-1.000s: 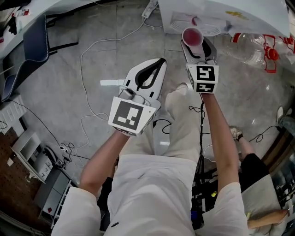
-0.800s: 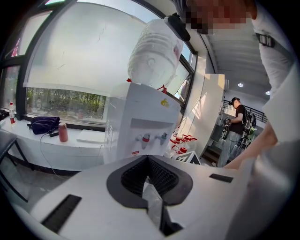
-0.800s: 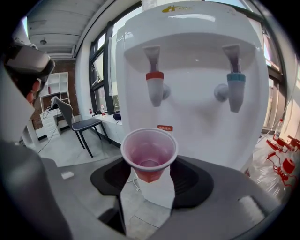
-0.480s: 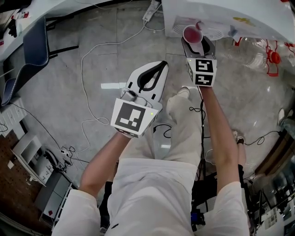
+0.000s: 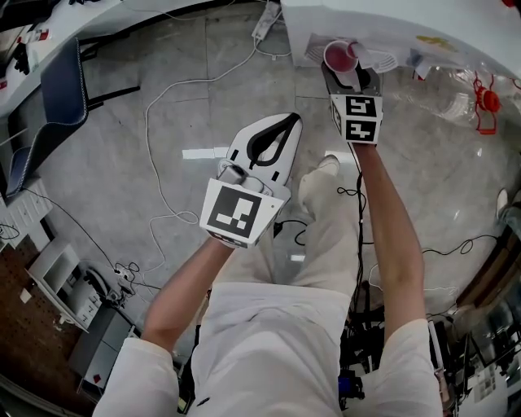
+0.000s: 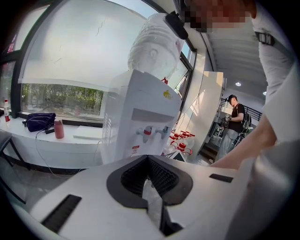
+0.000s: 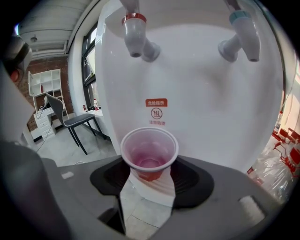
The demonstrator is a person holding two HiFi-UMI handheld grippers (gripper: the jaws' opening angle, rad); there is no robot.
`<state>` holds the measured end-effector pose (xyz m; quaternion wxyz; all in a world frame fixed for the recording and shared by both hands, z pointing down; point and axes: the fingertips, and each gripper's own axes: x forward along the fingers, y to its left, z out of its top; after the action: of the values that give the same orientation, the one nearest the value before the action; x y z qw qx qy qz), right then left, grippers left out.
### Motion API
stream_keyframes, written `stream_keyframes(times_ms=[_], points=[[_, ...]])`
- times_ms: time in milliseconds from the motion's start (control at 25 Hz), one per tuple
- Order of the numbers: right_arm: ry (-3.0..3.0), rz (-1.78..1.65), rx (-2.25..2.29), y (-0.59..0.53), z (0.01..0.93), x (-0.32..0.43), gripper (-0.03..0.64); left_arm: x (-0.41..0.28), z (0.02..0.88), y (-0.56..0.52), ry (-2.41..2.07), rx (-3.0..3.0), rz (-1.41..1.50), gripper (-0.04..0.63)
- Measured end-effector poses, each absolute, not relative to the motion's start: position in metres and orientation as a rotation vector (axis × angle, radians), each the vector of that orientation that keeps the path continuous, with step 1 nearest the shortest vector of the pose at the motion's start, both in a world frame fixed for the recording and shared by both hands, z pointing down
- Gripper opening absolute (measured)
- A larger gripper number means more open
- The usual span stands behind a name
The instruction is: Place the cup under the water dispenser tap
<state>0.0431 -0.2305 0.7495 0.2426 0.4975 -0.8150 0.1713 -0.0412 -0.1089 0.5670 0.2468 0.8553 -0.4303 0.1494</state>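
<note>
A red plastic cup point(image 7: 149, 152) with a white rim stands upright between the jaws of my right gripper point(image 7: 149, 165), which is shut on its lower body. It hangs close to the white water dispenser point(image 7: 197, 79), below and slightly right of the red tap point(image 7: 136, 33). The blue tap point(image 7: 243, 33) is further right. In the head view the cup point(image 5: 340, 55) and right gripper point(image 5: 343, 67) are at the dispenser's point(image 5: 407, 20) recess. My left gripper point(image 5: 284, 122) hangs lower left, tips together, holding nothing. From the left gripper point(image 6: 148, 159) I see the dispenser point(image 6: 140, 103) ahead.
Large empty water bottles point(image 5: 456, 81) with red caps lie on the floor right of the dispenser. Cables point(image 5: 163, 98) and a power strip point(image 5: 267, 12) cross the floor. A blue chair point(image 5: 57, 81) stands far left. A person in black point(image 6: 234, 115) stands in the background.
My right gripper has carried the cup further up the picture, closer in to the dispenser and its taps. The left gripper has hardly moved.
</note>
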Motion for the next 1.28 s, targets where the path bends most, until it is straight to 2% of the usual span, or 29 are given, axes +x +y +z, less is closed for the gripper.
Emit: stream_keyframes(times_ms=[760,1280], points=[[-2.215,0.488,1.320,-0.224,0.754,0.041,0.337,-0.032,0.566,-0.102,-1.150,2.339,0.412,0.006],[-2.217,0.492,1.307,-0.209,0.735,0.044,0.353,-0.031,0.551,-0.096,-1.175,2.340,0.410,0.006]])
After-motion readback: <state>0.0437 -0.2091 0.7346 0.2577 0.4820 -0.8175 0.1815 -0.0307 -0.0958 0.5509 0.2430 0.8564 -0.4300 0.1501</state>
